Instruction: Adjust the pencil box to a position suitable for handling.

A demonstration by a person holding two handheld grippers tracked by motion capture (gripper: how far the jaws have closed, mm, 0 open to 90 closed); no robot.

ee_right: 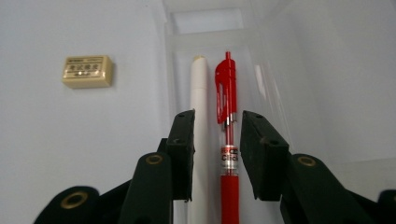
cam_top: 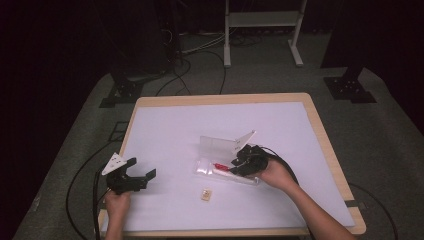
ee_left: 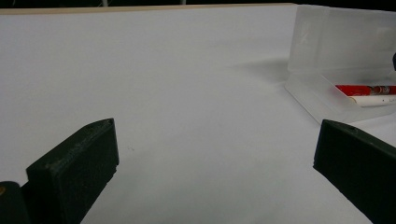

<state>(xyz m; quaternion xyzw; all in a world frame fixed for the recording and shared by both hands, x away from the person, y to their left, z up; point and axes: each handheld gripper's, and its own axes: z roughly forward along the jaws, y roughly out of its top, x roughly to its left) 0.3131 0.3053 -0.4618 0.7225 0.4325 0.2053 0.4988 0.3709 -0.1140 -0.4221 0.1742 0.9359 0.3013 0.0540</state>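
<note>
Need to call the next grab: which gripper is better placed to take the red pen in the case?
Right. The right gripper already straddles the red pen in the clear case; the left gripper hovers apart, open.

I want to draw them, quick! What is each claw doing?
Left gripper: open, empty.
Right gripper: open around the red pen, not squeezing it.

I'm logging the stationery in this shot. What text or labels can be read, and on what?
"Click": on the silver band of the red pen, lying in the clear case between the right gripper's jaws.
Eraser: printed lines on its top, too small and blurred to read.
White pen: no text visible.
</note>
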